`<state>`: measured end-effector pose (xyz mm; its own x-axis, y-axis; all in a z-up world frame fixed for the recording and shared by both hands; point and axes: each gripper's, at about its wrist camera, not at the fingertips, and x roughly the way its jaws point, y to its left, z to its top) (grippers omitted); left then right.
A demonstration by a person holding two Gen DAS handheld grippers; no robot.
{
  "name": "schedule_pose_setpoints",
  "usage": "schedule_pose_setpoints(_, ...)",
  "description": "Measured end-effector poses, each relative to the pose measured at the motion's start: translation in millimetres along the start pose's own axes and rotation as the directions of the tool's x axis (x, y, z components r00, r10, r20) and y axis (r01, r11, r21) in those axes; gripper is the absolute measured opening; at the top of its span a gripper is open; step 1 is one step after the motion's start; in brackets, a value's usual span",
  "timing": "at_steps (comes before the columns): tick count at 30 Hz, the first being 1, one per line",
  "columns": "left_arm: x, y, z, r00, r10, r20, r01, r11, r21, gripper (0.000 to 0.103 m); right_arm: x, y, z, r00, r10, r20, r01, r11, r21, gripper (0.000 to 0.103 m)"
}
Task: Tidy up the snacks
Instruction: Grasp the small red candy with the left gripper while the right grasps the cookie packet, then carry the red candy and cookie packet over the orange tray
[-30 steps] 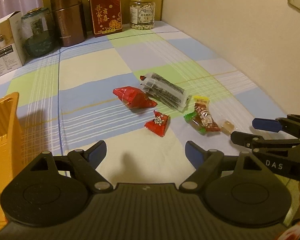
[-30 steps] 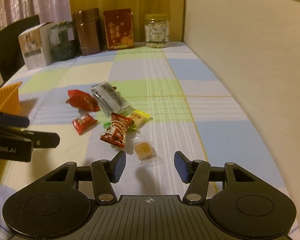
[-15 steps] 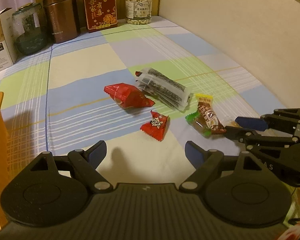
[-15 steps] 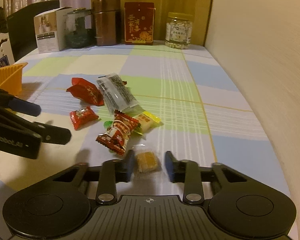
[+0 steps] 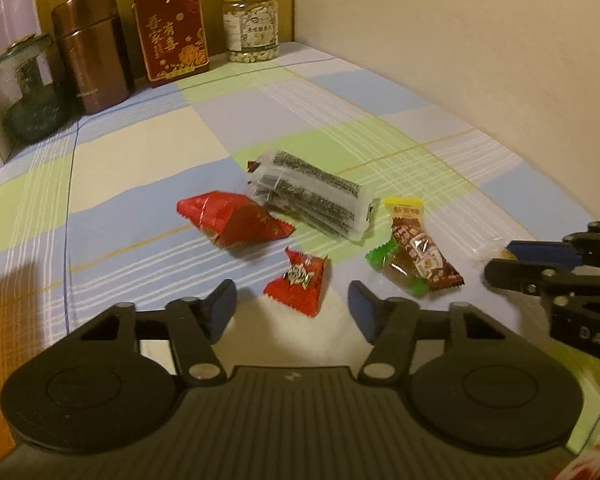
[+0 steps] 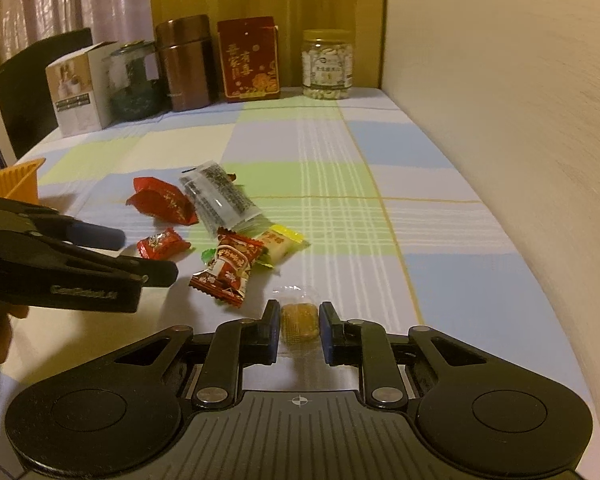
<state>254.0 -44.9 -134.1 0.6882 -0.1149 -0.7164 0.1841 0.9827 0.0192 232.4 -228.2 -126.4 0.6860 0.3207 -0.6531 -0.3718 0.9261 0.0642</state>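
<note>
Fingers, right gripper (image 6: pixel 299 330): nearly closed, blue pads (image 6: pixel 273 330) either side of the small amber candy in clear wrap (image 6: pixel 299 321); contact looks made or all but made, firm hold not certain; candy low at the bench (image 6: pixel 420 184), lifted or resting cannot be told

Fingers, left gripper (image 5: pixel 292 304): wide apart, holding nothing, poised over the small red candy (image 5: pixel 298 280), which lies between and just ahead of the tips

Landmark: small red candy. Other items placed from it, left wrist view:
- large red foil packet (image 5: pixel 232 220): just behind, toward the far wall
- clear pack of dark seaweed-type strips (image 5: pixel 312 196): behind and to the right, touching or nearly touching the foil packet
- brown-wrapped candy (image 5: pixel 424 256): right, lying over a green-wrapped one (image 5: pixel 396 268)
- yellow-ended candy (image 5: pixel 404 208): right and behind, touching the brown one
- amber candy: farthest right
- orange basket (image 6: pixel 14 180): well to the left, by the bench edge; contents not visible

Back row against the wall, not in play: brown canister (image 5: pixel 92 52), red box (image 5: pixel 172 36), nut jar (image 5: pixel 252 24), glass jar (image 5: pixel 28 88), white carton (image 6: pixel 80 88)

Progress, as judged: early. All seven snacks seen lie outside the basket; first pickup under way, remaining six untouched; basket presumed the destination
</note>
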Motion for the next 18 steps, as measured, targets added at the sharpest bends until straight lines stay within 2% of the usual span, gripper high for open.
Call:
schedule_pose_setpoints(6,6,-7,4,1.0,-0.012,0.022,0.01,0.998,0.056,0.038,-1,-3,-4,1.0,-0.006,-0.011,0.006,1.0,0.025,0.021)
schedule_pose_setpoints(8,7,-7,6,1.0,-0.02,0.014,0.019,0.998,0.052,0.024,-1,-3,-5,1.0,-0.006,-0.014,0.007,1.0,0.029,0.021)
schedule_pose_setpoints(18,-16,-9,-5,1.0,-0.019,-0.017,0.019,1.0,-0.003,0.022,-11,3,-2,1.0,-0.001,-0.014,0.002,0.998,0.058,0.021)
